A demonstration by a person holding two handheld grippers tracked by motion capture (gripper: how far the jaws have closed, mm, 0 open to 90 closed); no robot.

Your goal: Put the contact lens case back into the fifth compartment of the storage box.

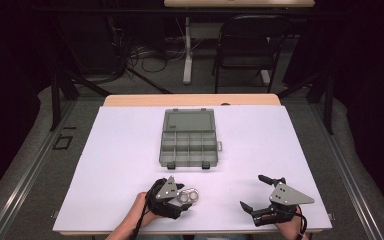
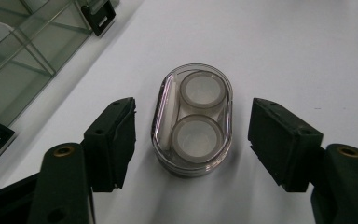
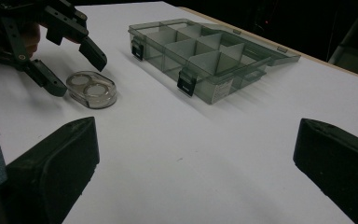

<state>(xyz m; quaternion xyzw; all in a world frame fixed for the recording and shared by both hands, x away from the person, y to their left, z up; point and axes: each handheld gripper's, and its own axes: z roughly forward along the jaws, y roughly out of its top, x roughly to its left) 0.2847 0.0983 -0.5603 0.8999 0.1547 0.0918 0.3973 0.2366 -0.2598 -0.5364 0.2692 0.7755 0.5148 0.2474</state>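
Note:
A small clear oval case (image 2: 192, 120) with two white rolls inside lies flat on the white table. My left gripper (image 2: 192, 142) is open, one jaw on each side of the case with a gap to both. From above, the case (image 1: 190, 196) lies just right of the left gripper (image 1: 177, 197). In the right gripper view the case (image 3: 92, 89) sits far left, under the other hand's jaws. My right gripper (image 1: 254, 192) is open and holds nothing, near the front right of the table. A grey compartment box (image 1: 188, 139) lies open mid-table.
The box (image 3: 200, 58) has its lid folded back and black latches facing me. The white board (image 1: 105, 165) covers a wooden table. Behind it stand a dark chair (image 1: 247, 42) and cables on the floor.

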